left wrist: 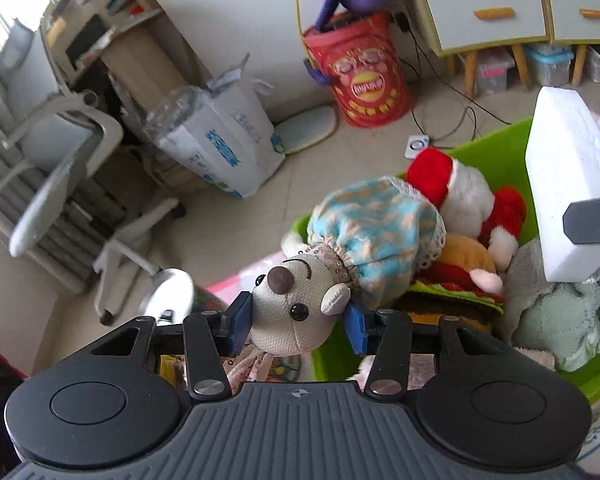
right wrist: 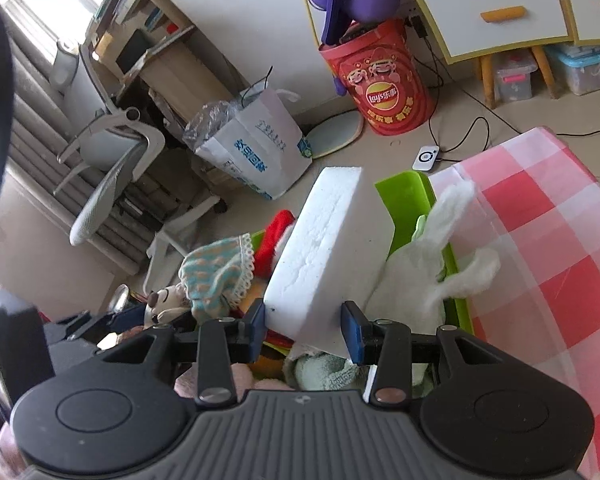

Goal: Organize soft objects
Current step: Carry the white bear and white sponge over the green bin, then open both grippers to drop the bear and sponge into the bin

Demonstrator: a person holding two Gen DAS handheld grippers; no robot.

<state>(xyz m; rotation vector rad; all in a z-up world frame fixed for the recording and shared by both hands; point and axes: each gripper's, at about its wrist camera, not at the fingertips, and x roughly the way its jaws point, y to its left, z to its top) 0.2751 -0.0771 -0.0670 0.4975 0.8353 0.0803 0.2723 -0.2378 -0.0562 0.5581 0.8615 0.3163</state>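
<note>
My left gripper [left wrist: 296,322] is shut on the head of a cream mouse doll [left wrist: 296,312] with a blue and peach bonnet, held at the left edge of a green bin [left wrist: 496,156]. The bin holds a red and white plush [left wrist: 464,196], a burger plush [left wrist: 456,272] and a pale green plush [left wrist: 556,320]. My right gripper [right wrist: 305,330] is shut on a white foam block [right wrist: 320,248] above the same green bin [right wrist: 408,200]. A white fluffy plush [right wrist: 440,256] lies at the bin's right wall. The mouse doll [right wrist: 216,276] shows to the left in the right wrist view.
A red and white checked cloth [right wrist: 548,240] covers the surface right of the bin. On the floor stand a red Lay's barrel [right wrist: 384,84], a white paper bag [right wrist: 256,144], an office chair [right wrist: 112,168], cables and a white cabinet [right wrist: 500,12].
</note>
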